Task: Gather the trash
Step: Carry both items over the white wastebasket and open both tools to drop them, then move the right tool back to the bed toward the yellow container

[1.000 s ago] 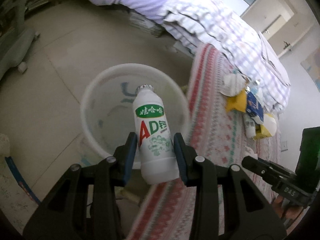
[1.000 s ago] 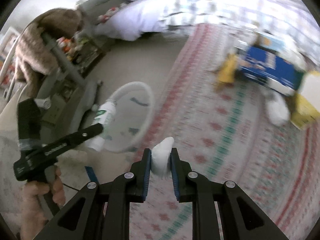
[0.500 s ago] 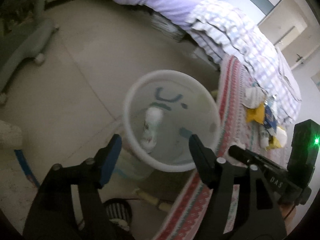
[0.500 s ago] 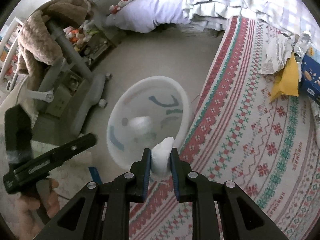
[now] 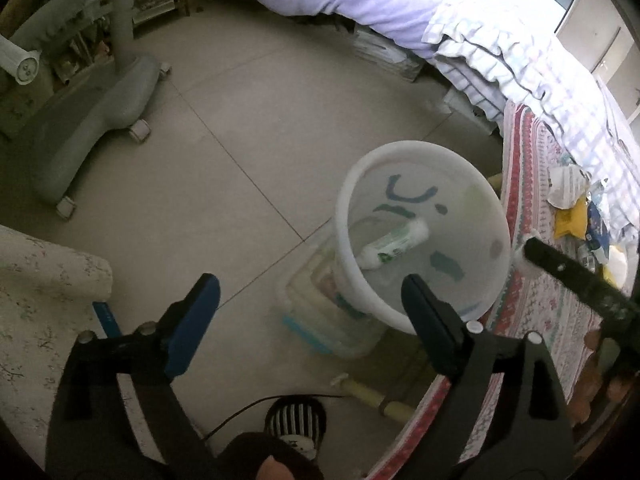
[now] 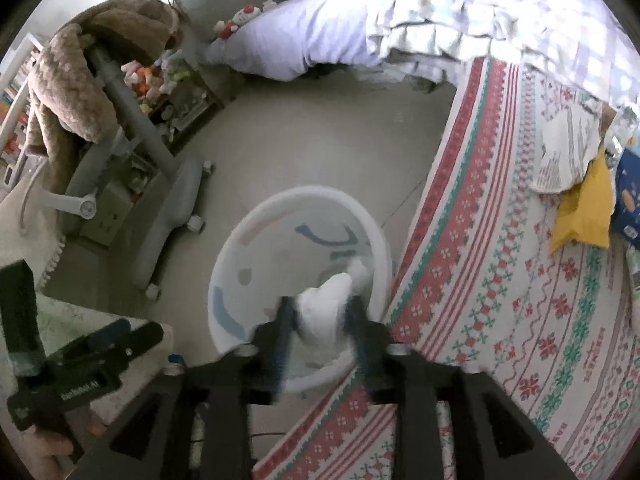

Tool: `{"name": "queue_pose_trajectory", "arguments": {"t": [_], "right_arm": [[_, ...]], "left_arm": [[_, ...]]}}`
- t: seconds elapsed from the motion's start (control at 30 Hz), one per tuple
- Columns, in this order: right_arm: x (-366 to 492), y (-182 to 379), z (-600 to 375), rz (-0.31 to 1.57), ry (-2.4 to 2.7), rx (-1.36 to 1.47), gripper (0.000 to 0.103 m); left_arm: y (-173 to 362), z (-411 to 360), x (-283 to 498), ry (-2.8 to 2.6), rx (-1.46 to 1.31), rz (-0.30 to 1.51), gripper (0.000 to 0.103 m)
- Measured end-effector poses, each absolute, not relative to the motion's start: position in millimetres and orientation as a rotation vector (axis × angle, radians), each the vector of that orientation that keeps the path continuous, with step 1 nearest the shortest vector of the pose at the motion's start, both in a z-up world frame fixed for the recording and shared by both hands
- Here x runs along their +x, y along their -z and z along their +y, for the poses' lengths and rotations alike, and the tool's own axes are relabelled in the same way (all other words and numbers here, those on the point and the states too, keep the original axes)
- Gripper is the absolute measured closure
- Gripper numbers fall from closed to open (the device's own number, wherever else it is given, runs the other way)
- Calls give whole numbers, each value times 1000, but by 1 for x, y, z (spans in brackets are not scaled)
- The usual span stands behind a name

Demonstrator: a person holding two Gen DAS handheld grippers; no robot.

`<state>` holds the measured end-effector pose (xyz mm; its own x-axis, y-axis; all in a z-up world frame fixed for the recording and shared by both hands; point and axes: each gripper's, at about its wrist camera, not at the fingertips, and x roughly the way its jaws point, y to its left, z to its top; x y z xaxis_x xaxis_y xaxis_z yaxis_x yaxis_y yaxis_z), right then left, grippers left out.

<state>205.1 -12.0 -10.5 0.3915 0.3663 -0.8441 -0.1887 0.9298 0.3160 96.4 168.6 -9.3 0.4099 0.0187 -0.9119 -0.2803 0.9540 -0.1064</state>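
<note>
Left wrist view, nearest first: the left gripper (image 5: 308,300) hangs with its blue-padded jaws spread wide and nothing between them, held just short of the near rim of the white bin (image 5: 424,240), which fits a drop already made. Inside, a milk-drink bottle (image 5: 394,244) lies on its side against the far wall: smooth white plastic, cylindrical, green label. The bin is a round, translucent pail with blue-green marks on its wall, standing on the pale tiled floor (image 5: 224,140) right at the edge of the woven red-and-green rug (image 6: 520,300).

From the right wrist, the right gripper (image 6: 320,322) sits over the bin's near rim, its jaws blurred and parted around a soft crumpled white wad (image 6: 326,314); whether they grip it I cannot tell. Farther along the rug, by the bed, wait a yellow wrapper (image 6: 584,212) and crumpled paper (image 6: 564,152).
</note>
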Motion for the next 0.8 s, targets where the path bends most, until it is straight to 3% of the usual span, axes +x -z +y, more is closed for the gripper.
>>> {"name": "queue_pose_trajectory", "arguments": {"t": [0.03,0.07,0.8], "right_arm": [[203,7,-18,1100,-346,186,33],[203,4,-21,1080,-340,192,28],[150,-32,-129,1036,-118,53,27]], "left_arm": [[9,168,97,-190,-258,1136,10],[9,167,97,-189,-258,1135,9],[-14,91,110,-60,-212,1118,9]]}}
